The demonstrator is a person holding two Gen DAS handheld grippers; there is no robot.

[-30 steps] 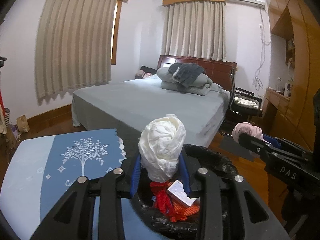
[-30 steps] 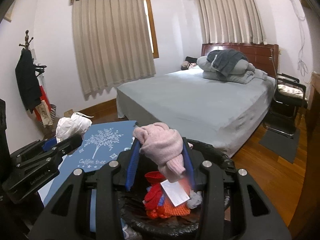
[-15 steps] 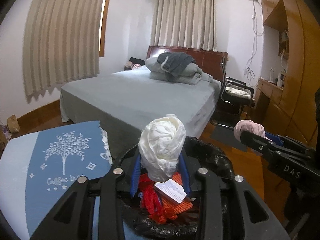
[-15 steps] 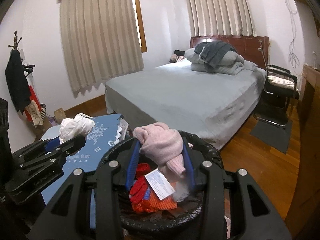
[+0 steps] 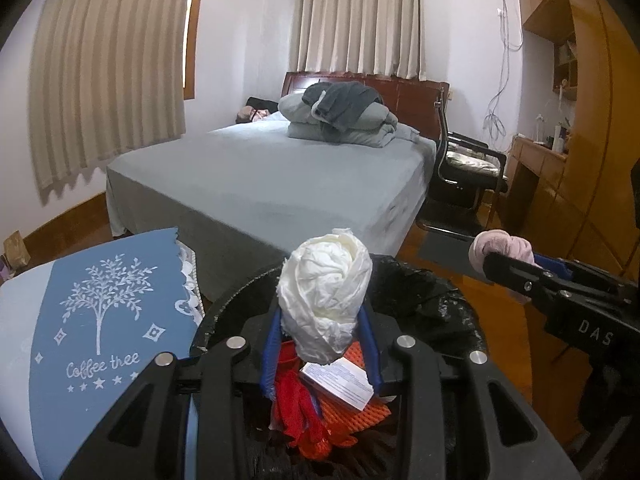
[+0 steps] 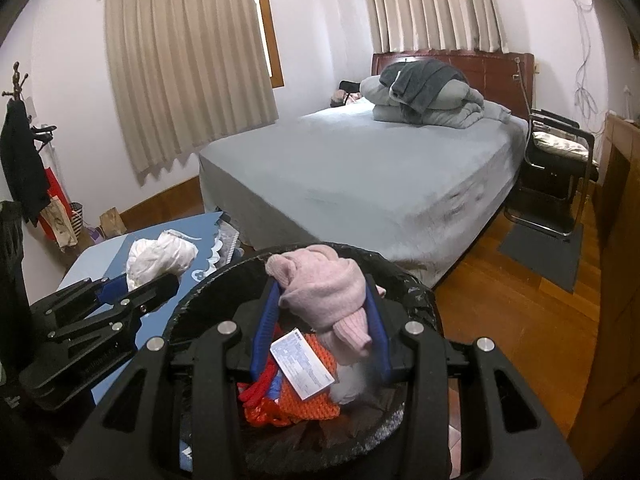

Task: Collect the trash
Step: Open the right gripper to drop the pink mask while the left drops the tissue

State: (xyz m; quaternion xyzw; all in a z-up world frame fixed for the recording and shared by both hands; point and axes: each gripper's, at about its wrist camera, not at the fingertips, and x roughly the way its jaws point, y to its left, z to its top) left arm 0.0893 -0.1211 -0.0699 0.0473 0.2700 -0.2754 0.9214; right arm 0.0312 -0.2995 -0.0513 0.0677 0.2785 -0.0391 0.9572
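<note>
My left gripper (image 5: 320, 336) is shut on a crumpled white paper wad (image 5: 324, 296) and holds it above the black-lined trash bin (image 5: 436, 300). My right gripper (image 6: 322, 312) is shut on a pink knitted cloth (image 6: 326, 288) above the same bin (image 6: 416, 292). Inside the bin lie red and orange rags (image 5: 304, 412) and a small white box (image 5: 340, 384). The right gripper with the pink cloth shows at the right of the left wrist view (image 5: 504, 254). The left gripper with the wad shows at the left of the right wrist view (image 6: 160, 256).
A low table with a blue "Coffee tree" cloth (image 5: 96, 320) stands left of the bin. A grey bed (image 5: 272, 184) fills the room behind, with folded bedding (image 5: 340, 116). A black chair (image 5: 464, 172) and wooden cabinets (image 5: 560, 160) are at the right.
Both grippers have shifted a little over the bin with their loads still held. The view has swung slightly; the grips have not changed.
</note>
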